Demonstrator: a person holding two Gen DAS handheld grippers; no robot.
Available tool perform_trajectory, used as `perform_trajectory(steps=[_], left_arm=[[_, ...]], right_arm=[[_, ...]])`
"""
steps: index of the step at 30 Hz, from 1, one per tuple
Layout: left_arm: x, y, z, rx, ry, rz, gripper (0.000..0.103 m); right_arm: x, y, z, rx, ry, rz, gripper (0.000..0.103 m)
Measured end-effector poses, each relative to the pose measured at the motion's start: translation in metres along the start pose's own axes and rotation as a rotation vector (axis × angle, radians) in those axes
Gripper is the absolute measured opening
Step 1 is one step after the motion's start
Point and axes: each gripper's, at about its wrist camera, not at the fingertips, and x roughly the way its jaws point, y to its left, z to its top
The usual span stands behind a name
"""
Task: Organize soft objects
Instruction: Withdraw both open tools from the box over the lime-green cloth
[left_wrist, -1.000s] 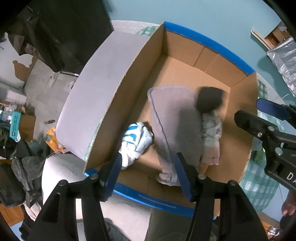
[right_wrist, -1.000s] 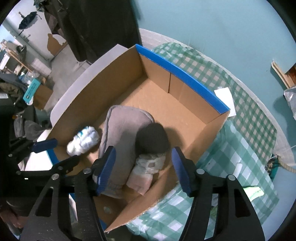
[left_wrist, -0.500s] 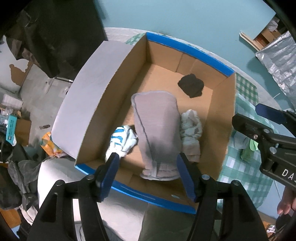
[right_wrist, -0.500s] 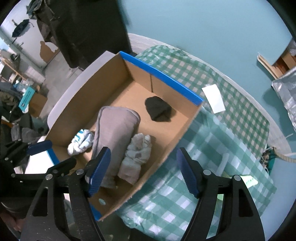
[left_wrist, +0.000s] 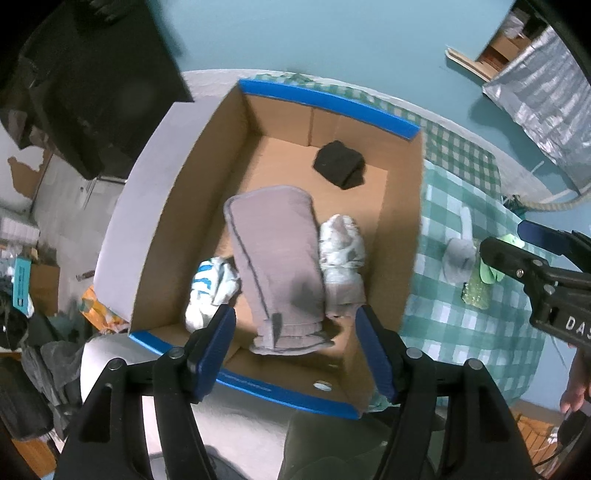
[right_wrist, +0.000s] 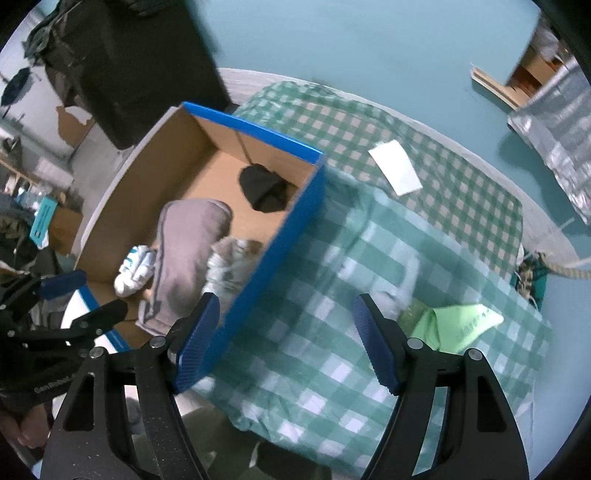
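An open cardboard box (left_wrist: 400, 236) (right_wrist: 273, 232) with blue edges holds a folded grey garment (left_wrist: 277, 258) (right_wrist: 184, 251), a white-and-grey cloth bundle (left_wrist: 341, 251) (right_wrist: 229, 266), a white-and-blue bundle (left_wrist: 210, 288) (right_wrist: 135, 269) and a black cloth (left_wrist: 340, 164) (right_wrist: 264, 188) at its far end. My left gripper (left_wrist: 295, 343) is open and empty above the box's near edge. My right gripper (right_wrist: 286, 332) is open and empty above the green checked cloth (right_wrist: 369, 258), right of the box. A grey-white sock (left_wrist: 460, 254) (right_wrist: 402, 288) and a light-green cloth (right_wrist: 458, 325) (left_wrist: 491, 273) lie on that cloth.
A white paper (right_wrist: 395, 168) lies on the checked cloth's far side. A silver foil bag (left_wrist: 543, 85) is at the far right. Dark furniture (left_wrist: 92, 88) and floor clutter (left_wrist: 29, 280) are to the left. A white cushion (left_wrist: 107, 354) sits below the box.
The black cloth left the right gripper and landed at the box's far end. Both grippers pulled back and up; the right one swung right over the checked cloth.
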Motion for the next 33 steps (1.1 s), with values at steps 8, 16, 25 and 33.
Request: perform_trajectory(steps=[8,16,25,33], left_arm=[[-0.004,-0.035,0.002,0.075,-0.006,-0.015,0.069],[-0.008,-0.075,0.007,0.174,-0.014,-0.019,0.07],[-0.002,-0.126,0.014,0.285,-0.017,-0.028,0.075],[0.02,-0.167,0.022,0.369,0.006,-0.025,0.076]], right_arm=[[-0.004,-0.045,-0.018,0.085,0.007,-0.024,0.075],[-0.01,-0.085,-0.036,0.164,0.01,-0.02,0.076],[-0.011,-0.126,-0.053,0.228,0.019,-0.054,0.076],[0.002,-0.172,-0.069,0.316,0.063,-0.091,0.076]])
